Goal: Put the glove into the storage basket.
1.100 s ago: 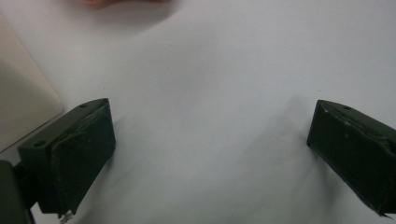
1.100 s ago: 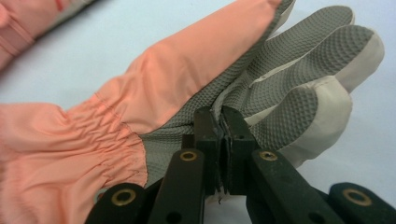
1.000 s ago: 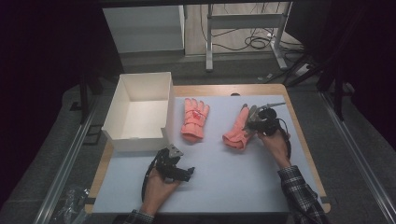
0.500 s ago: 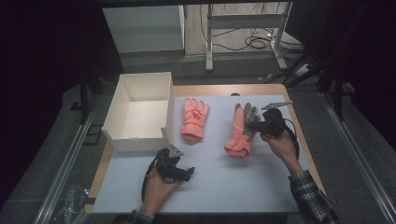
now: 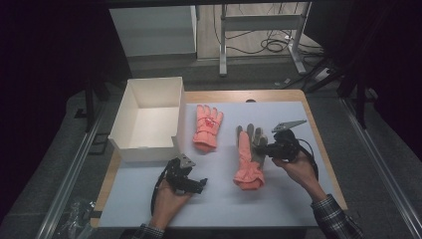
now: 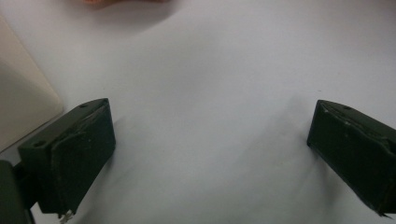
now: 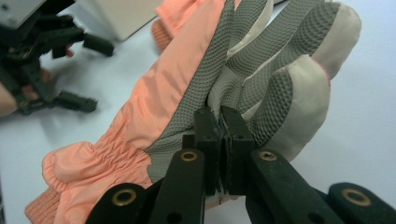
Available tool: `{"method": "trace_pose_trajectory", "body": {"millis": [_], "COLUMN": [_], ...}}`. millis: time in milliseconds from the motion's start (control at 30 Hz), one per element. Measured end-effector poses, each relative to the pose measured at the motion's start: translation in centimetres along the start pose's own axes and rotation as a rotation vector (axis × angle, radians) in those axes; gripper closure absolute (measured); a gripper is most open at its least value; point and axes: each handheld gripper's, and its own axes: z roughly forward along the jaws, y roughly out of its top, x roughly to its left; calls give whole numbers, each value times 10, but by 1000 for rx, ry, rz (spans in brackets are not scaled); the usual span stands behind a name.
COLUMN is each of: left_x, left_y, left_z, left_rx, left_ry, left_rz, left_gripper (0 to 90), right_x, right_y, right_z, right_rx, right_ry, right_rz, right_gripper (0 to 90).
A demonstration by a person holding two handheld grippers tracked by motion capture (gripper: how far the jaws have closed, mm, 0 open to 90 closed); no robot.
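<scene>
Two orange gloves lie on the white table sheet. One glove (image 5: 207, 125) lies flat near the box, back side up. The other glove (image 5: 247, 157) (image 7: 187, 93) shows its grey textured palm and is tilted up on its edge. My right gripper (image 5: 263, 149) (image 7: 220, 122) is shut on this glove's grey palm fabric, near the fingers. My left gripper (image 5: 191, 185) rests open on the sheet at the front left; in the left gripper view bare white sheet lies between its wide-apart jaws. The left gripper (image 7: 70, 70) also appears in the right gripper view.
An open white box (image 5: 122, 129) stands at the table's left, next to the flat glove. Its corner (image 6: 23, 107) appears at the left in the left gripper view. A wooden table edge (image 5: 326, 149) frames the sheet. Dark floor and cables lie beyond.
My right gripper has swung the held glove from slanting to nearly straight along the table and lifted its palm side up. The left gripper has stayed still.
</scene>
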Motion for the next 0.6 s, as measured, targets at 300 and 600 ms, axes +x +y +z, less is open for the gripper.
{"method": "trace_pose_trajectory", "body": {"millis": [300,600], "left_x": [0,0], "left_y": [0,0], "left_z": [0,0], "left_rx": [-3,0], "left_ry": [0,1], "left_rz": [-2,3], "left_gripper": [10,10], "right_x": [5,3], "right_y": [-15,-23], "right_z": [24,38], "right_rx": [42,75], "right_ry": [32,-20], "right_rz": [-12,-51], "right_gripper": [860,784]}}
